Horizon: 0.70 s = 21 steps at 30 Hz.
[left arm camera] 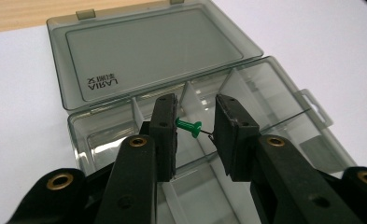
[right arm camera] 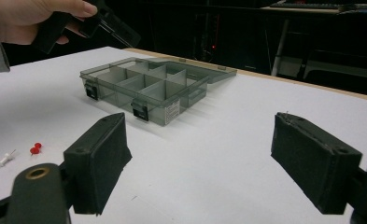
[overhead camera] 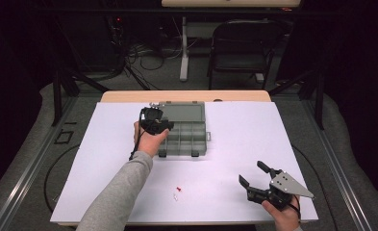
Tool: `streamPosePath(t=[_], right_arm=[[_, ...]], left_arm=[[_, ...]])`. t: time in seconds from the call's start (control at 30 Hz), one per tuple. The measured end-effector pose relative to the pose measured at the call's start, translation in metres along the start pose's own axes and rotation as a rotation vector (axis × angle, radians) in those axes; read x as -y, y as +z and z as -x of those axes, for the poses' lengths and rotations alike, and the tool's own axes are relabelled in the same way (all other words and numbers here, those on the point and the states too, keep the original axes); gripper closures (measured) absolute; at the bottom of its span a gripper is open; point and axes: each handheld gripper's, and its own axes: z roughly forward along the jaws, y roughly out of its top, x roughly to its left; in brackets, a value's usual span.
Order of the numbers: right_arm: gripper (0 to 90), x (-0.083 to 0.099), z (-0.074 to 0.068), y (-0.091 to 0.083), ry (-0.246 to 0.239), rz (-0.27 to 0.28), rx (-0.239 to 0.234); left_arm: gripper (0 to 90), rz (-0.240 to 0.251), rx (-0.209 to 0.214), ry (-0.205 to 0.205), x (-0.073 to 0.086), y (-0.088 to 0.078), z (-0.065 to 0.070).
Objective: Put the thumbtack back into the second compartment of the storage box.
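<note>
Even overhead light leaves the white worktop (overhead camera: 234, 144) bright against a dark, dim room (soft shadows beneath objects), with mild softness throughout and blurred near jaws in both gripper views.

Green plastic pushpins (left arm camera: 189, 126): one, clamped crosswise between the left gripper's (left arm camera: 196, 135) jaws.
Red plastic pushpins (right arm camera: 35, 149): one, left of the right gripper's (right arm camera: 209, 163) jaws.
White plastic pushpins (right arm camera: 6, 158): one, left of those jaws too.
Smoky grey transparent plastic compartment boxes with hinged lid (left arm camera: 153, 46): one, beyond both jaw pairs.
Grippers: two.
</note>
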Motion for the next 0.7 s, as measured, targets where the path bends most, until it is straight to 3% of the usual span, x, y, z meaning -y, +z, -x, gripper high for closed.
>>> streamPosePath(t=[0.33, 0.7], right_arm=[[18.2, 0.000, 0.000, 0.001, 0.001, -0.001, -0.007], [18.2, 0.000, 0.000, 0.001, 0.002, -0.002, -0.007]], left_arm=[[69.8, -0.045, -0.005, -0.022, 0.001, 0.015, -0.003], [69.6, -0.044, -0.005, -0.017, 0.003, 0.021, 0.000]])
